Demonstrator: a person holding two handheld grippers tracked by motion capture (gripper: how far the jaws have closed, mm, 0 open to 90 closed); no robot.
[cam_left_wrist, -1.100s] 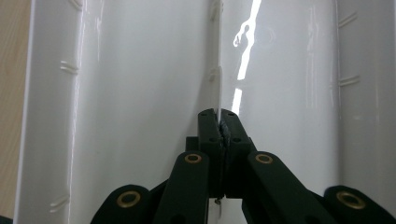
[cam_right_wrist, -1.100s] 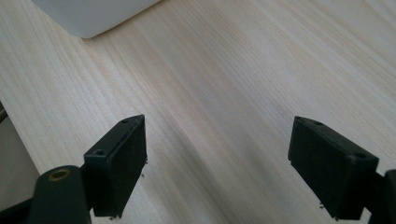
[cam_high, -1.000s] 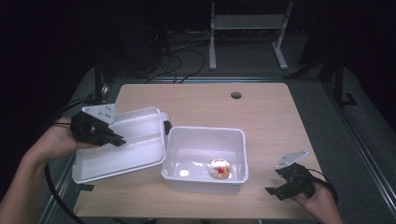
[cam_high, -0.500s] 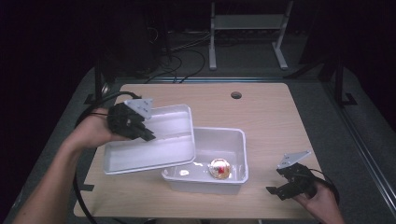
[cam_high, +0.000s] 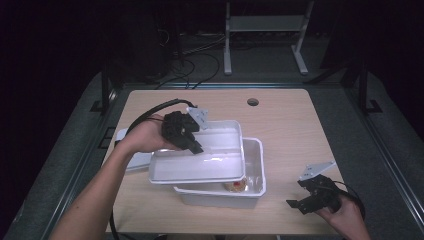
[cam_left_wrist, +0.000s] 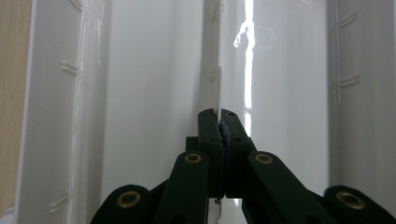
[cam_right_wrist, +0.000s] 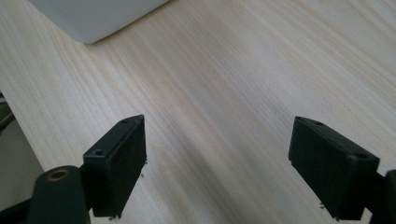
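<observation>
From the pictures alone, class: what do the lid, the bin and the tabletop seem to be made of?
Lid: probably thin glossy white plastic; bright glare streaks and moulded ribs show in the left gripper view.
Bin: likely the same white plastic, slightly translucent, with light passing through its walls.
Tabletop: pale wood or a wood-look laminate, matte, with fine straight grain; I cannot tell which.

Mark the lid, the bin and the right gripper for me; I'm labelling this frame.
lid (cam_high: 200, 167), high view, on its flat white panel.
bin (cam_high: 255, 165), high view, on its right wall.
right gripper (cam_high: 296, 204), high view, between its fingertips.
</observation>
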